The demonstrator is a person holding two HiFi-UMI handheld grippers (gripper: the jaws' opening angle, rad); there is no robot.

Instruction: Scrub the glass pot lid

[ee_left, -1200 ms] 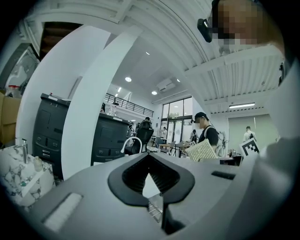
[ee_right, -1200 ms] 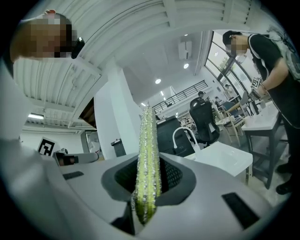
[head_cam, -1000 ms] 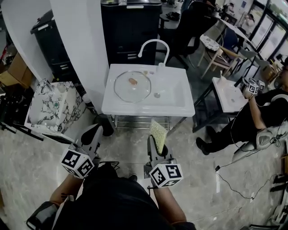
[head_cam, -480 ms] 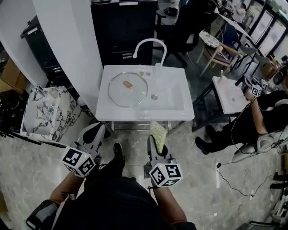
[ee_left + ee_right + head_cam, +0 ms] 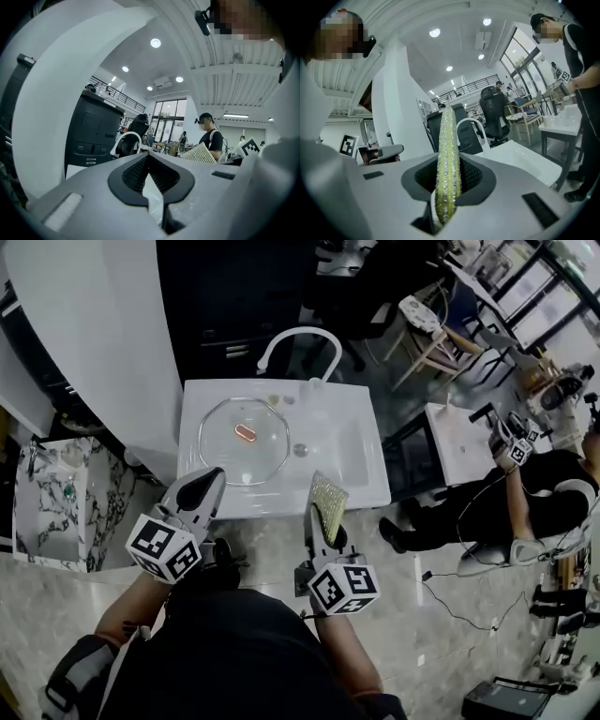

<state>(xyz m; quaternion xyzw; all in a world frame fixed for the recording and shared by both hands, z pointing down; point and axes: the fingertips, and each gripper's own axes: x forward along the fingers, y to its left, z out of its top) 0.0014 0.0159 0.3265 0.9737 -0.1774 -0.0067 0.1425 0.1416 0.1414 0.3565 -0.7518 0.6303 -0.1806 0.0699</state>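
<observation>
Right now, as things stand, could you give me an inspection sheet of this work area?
Surface: white sink unit, arched tap at its back.
Job's things: glass pot lid lies flat on the sink's left side; yellow-green scrub pad stands upright in the right gripper.
Clutter: small item by the tap, too small to identify.
Grippers: left gripper shut, empty; right gripper shut on the pad; both near the sink's front edge.
Cables: black cable on the floor, right.
Surroundings: white column left; seated person right.

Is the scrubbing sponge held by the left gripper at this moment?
No, the sponge is clamped between the jaws of the right gripper; the left gripper holds nothing.
</observation>
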